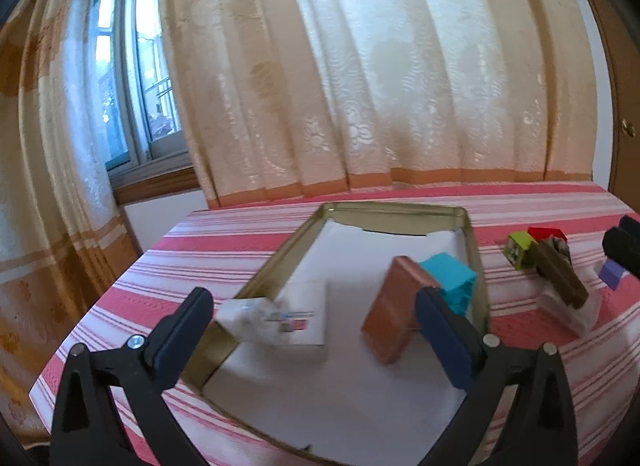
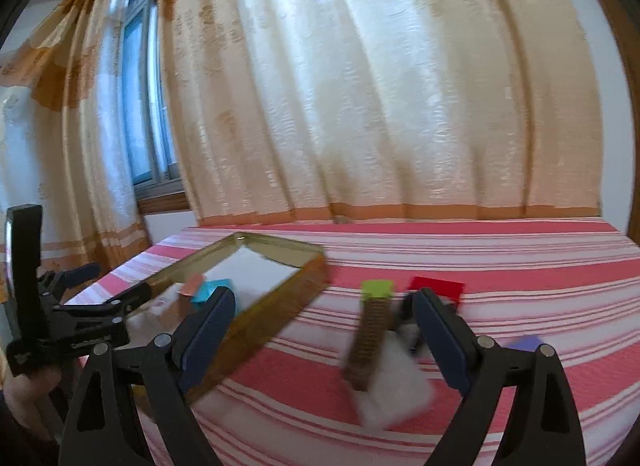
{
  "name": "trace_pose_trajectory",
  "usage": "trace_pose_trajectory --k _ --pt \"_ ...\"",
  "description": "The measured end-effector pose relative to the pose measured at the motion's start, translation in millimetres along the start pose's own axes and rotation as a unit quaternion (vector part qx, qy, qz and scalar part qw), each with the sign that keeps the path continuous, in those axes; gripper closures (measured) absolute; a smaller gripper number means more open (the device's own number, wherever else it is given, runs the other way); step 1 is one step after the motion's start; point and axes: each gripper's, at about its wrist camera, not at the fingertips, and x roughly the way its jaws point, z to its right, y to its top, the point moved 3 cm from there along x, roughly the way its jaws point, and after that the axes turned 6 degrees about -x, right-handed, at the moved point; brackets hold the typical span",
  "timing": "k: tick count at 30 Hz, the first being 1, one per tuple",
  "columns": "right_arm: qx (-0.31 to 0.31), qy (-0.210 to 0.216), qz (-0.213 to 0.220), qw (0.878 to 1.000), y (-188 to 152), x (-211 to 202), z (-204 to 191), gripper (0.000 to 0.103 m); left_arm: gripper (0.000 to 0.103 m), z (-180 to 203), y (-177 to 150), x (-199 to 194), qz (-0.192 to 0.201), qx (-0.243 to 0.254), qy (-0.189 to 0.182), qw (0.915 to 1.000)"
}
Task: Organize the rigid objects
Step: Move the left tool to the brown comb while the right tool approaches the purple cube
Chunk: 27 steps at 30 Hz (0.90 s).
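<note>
Nearest: left claw [image 1: 316, 330], spread wide, gripping nothing, over gold tin tray [image 1: 276, 266]. Inside tray: white box [image 1: 276, 320] tilted on near-left rim; brown block [image 1: 390, 310] leaning beside teal block [image 1: 450, 280].

Right claw [image 2: 326, 340], likewise released, empty, aimed at loose pile on striped bed [image 2: 500, 258]: brown bar [image 2: 366, 340] on white box [image 2: 394, 390], green block [image 2: 376, 290], red block [image 2: 436, 288], purple piece [image 2: 524, 342].

Step judged: between placements. Next: close on one pile item, carry to tray.
</note>
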Motion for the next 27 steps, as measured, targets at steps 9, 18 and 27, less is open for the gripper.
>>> trace_pose_trajectory --k 9,18,27 --pt "0.023 -0.013 0.027 0.999 -6 -14 19 0.011 0.000 44 7 40 -0.071 0.099 0.048 0.9915" --pt "0.066 -0.006 0.038 0.997 -9 -22 35 0.007 0.001 19 26 56 -0.104 0.042 0.094 0.9893" --pt "0.119 -0.007 0.037 0.992 -15 -25 59 0.006 0.001 -16 19 48 -0.104 -0.035 0.083 0.9905"
